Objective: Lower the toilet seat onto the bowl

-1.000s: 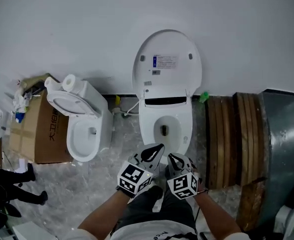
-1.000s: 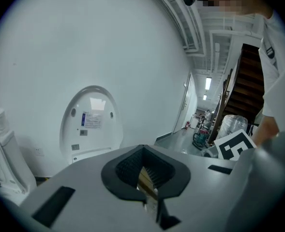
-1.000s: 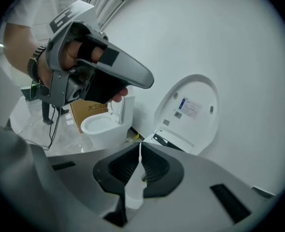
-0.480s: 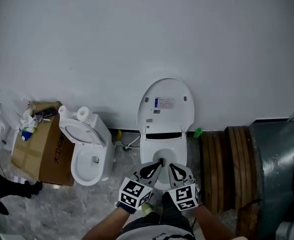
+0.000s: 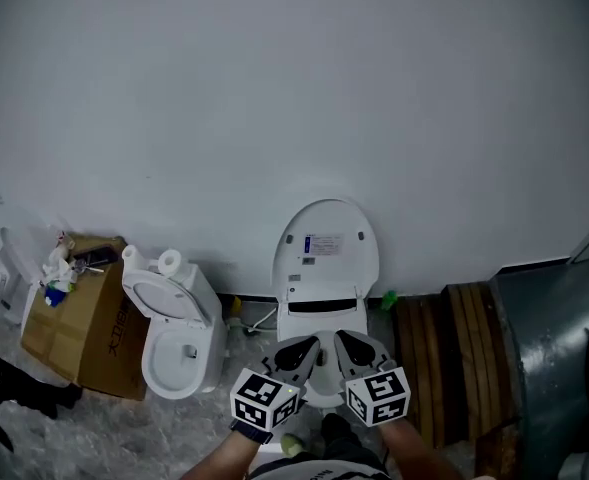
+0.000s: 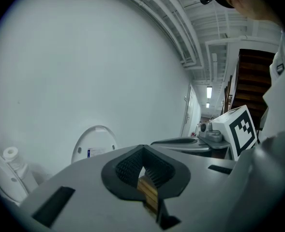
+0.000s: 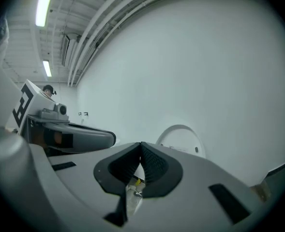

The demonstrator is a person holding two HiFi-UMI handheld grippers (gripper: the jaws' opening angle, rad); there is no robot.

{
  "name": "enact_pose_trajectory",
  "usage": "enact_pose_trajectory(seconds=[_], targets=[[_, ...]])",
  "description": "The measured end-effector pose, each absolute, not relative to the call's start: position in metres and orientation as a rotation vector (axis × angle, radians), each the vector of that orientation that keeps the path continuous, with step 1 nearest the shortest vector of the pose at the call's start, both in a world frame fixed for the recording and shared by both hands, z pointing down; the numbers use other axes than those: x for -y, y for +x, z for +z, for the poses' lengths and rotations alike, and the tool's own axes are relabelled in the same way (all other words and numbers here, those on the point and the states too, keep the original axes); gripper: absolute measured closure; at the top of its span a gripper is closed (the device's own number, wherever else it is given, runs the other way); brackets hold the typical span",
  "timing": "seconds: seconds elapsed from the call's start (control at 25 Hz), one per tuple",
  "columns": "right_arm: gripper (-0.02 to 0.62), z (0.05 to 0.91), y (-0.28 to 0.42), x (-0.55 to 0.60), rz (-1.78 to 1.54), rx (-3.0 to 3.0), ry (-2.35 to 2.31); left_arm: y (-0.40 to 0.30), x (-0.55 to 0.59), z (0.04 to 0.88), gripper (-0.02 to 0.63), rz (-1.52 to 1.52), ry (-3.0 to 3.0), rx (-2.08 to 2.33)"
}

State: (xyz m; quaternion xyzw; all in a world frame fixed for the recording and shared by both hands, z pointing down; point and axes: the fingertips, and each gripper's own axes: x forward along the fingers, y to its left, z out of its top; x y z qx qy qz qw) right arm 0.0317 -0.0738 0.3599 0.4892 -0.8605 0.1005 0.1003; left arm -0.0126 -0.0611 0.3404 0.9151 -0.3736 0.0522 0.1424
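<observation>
Head view: toilet lower centre, its lid upright against the wall. Left gripper and right gripper side by side over the bowl, both with jaws closed on nothing. Second toilet and box lower left.

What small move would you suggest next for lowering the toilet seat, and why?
Probably open the right claw and reach it toward the upper rim of the toilet seat: it stands upright against the wall, while both that claw and the left claw are shut, empty and short of it.
</observation>
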Motion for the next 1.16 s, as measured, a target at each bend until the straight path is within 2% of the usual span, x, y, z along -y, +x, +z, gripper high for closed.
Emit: enact_pose_trajectory(seconds=[1.16], targets=[[0.58,0.33,0.03,0.096,0.248,2.596,1.452,-0.016,0.085,0.315,0.598,0.094,2.673,1.129]])
